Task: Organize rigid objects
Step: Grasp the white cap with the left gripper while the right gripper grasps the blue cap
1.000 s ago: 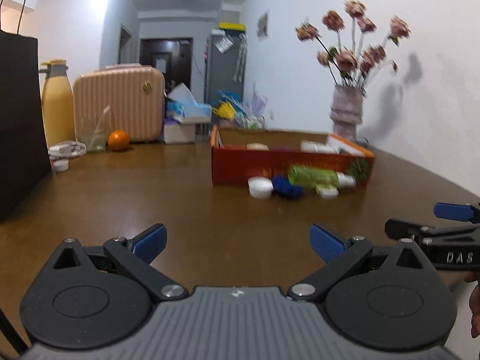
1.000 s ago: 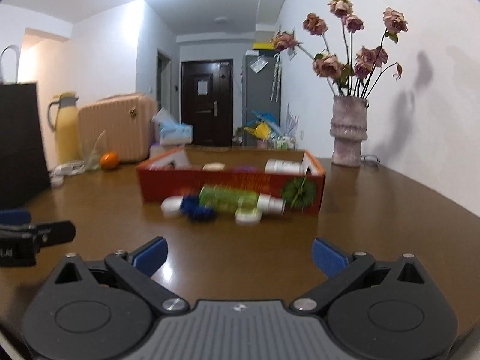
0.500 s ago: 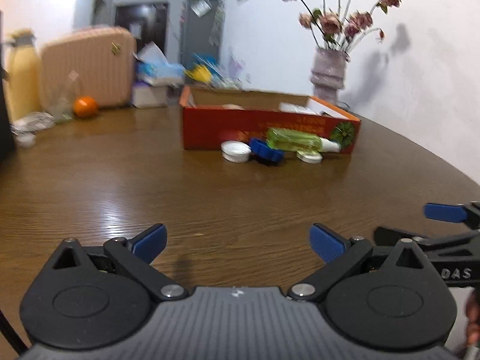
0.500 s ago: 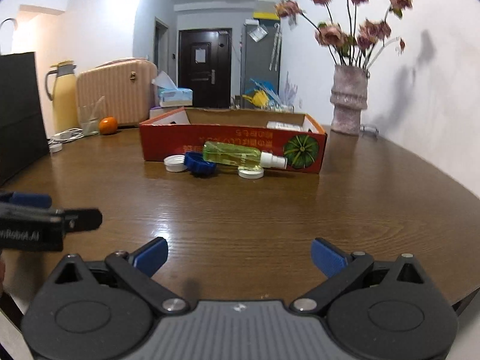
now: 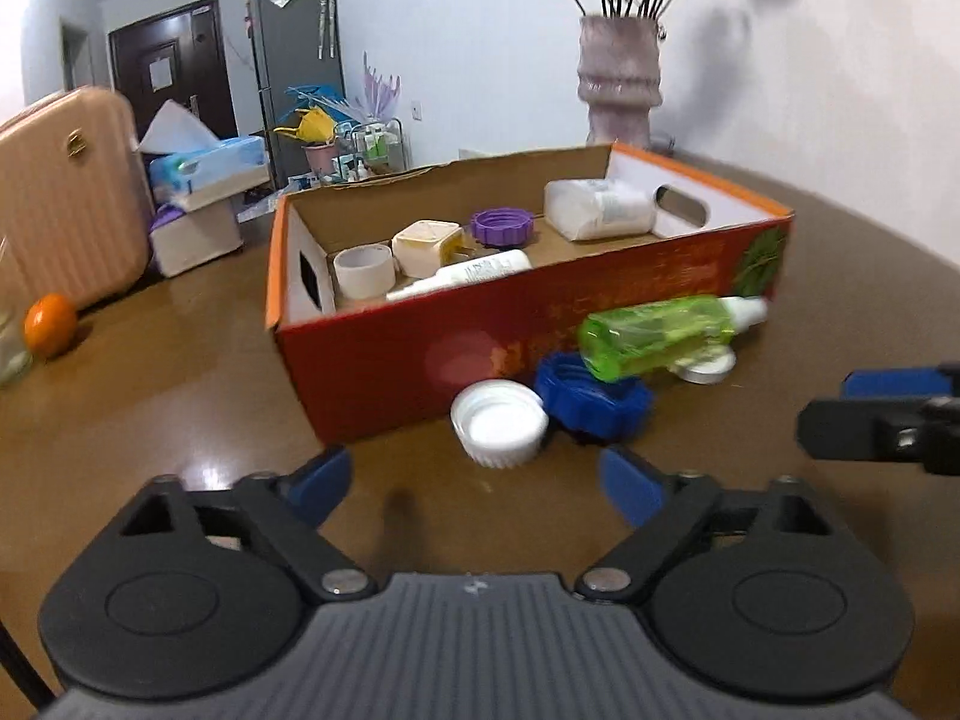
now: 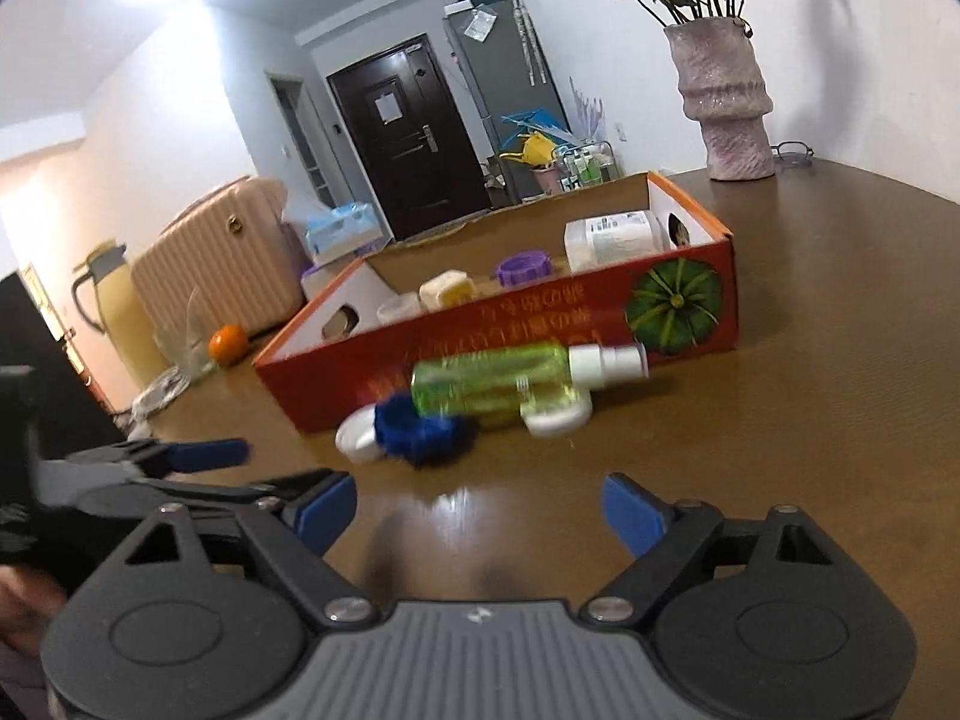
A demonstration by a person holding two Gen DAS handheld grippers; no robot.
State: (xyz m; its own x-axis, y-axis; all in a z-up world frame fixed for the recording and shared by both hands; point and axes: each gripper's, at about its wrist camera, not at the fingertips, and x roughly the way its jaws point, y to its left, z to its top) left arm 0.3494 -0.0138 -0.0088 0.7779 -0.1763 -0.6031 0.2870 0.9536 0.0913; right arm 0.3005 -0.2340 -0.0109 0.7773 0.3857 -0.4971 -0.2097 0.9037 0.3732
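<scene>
An open red cardboard box [image 5: 420, 354] [image 6: 540, 312] stands on the brown table and holds a tape roll [image 5: 363, 273], a cream cube, a purple cap [image 5: 503, 225] and white bottles. Against its front wall lie a white cap [image 5: 499, 423], a blue cap [image 5: 591, 399] [image 6: 420, 429], a green spray bottle [image 5: 660, 333] [image 6: 498, 384] and a small white lid [image 6: 555, 417]. My left gripper [image 5: 477, 483] sits just short of the white cap, jaws closing, nothing between them. My right gripper [image 6: 480, 507] faces the blue cap and bottle, jaws closing, empty.
A pink vase [image 5: 621, 84] with dried flowers stands behind the box on the right. At the left are an orange [image 5: 51, 324], a beige suitcase [image 5: 60, 204], a tissue box [image 5: 207, 165] and, in the right wrist view, a yellow jug [image 6: 99, 294].
Both grippers have come much closer to the box and the things in front of it, and both views have rolled. The jaws of each have narrowed a little.
</scene>
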